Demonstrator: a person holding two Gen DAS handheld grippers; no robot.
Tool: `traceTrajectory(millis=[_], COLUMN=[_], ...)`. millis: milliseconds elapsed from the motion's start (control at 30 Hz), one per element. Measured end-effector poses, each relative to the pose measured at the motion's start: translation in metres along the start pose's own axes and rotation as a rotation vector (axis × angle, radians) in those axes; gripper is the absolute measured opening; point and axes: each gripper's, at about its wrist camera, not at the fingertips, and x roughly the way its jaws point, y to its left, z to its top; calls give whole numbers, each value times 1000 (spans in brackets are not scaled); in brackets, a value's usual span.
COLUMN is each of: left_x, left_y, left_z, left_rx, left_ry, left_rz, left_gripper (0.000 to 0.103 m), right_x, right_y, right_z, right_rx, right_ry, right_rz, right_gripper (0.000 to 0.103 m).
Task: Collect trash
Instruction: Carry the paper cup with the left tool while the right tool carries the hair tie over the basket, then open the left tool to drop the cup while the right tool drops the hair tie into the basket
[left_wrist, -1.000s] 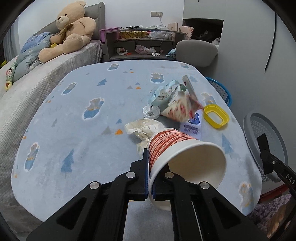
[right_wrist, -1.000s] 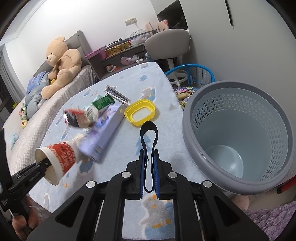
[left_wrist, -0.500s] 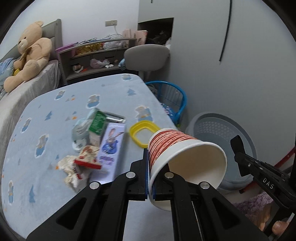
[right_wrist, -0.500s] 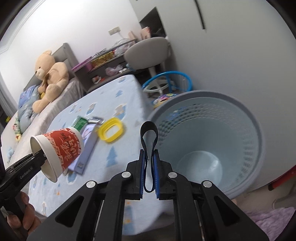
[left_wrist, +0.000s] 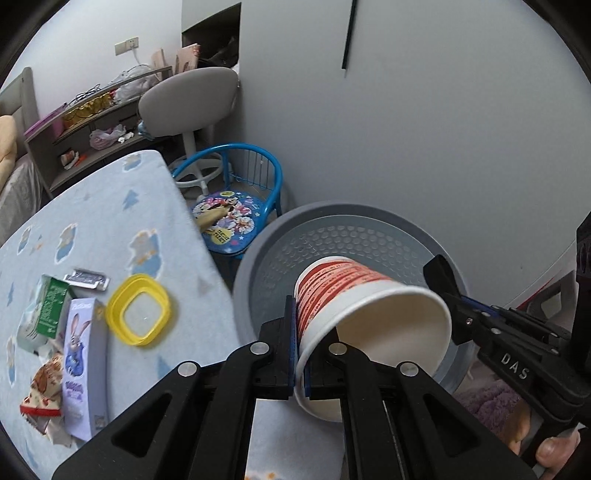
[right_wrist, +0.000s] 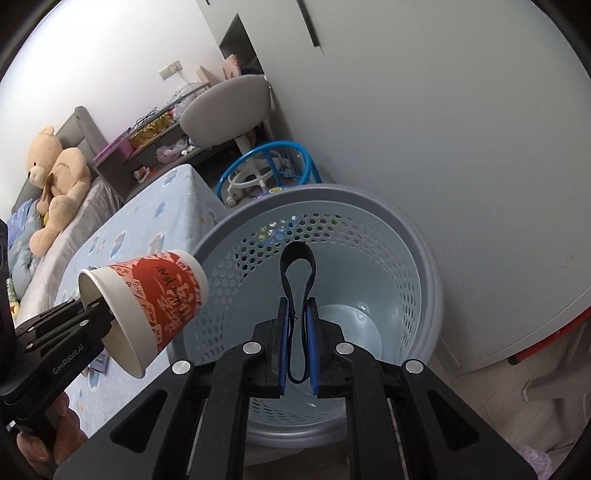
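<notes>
Currently the left gripper (left_wrist: 301, 354) is pinched on the wall of a paper cup (left_wrist: 369, 314), one finger inside the mouth, one outside against the printed side. The cup lies tipped on its side in the grip, mouth toward the camera, base pointing out over the grey perforated basket (left_wrist: 258, 280). From the right wrist view it hangs just above the basket's near-left rim.

Handling, judged: the cup looks empty, so light. Thin paper wall, stiffest at the rolled rim; a rim pinch like this one is the sensible hold, since squeezing mid-body would likely crush it. Not fragile, not slippery.

Look: white inside, red-and-white printed band outside with dark lettering, mouth round and undented.

The right gripper (right_wrist: 298, 343) is pressed together on a dark band (right_wrist: 295, 291), a narrow loop standing up between the blue pads. Soft and floppy by the look of it, near weightless. It sits over the basket's open middle; the basket floor below appears bare.

Outward from the basket: to its left the table (left_wrist: 110, 206) with a yellow lid (left_wrist: 138, 310), a purple carton (left_wrist: 79, 365), a green carton (left_wrist: 51, 310) and a crumpled wrapper (left_wrist: 42, 395). Beyond the basket, a small blue chair (left_wrist: 236, 206).
</notes>
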Motion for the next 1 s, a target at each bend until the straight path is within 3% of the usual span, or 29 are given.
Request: traceTrajectory(millis=[67,100,167,300,567,833,1000], left_x=[4,5,6,10,9,3,0], left_y=[-3,-4,-4,-4,-7,-2,1], left_z=[2,2,3,5,1,-3,-6], left_rx=[4,7,11,7,7,-18,-28], left_ry=[2,0,-7,-7,4,-11,-14], left_rz=[-2,0,14,23,25,40,52], left_gripper=[12,25,39,48,50,59,60], right_x=[3,4,6,1,-1,-4,-5], right_y=[-6,-9,-13,-19,-19,-19,-17], right_z=[0,1,1,1,1,-1,-2], right_rx=[17,23,31,42,35,25,23], right_ry=[9,13,18,-3,-13,-26,-32], right_rz=[3,4,1,-4,-8,-20,-16], right_gripper=[11,11,16,52,52,52,58])
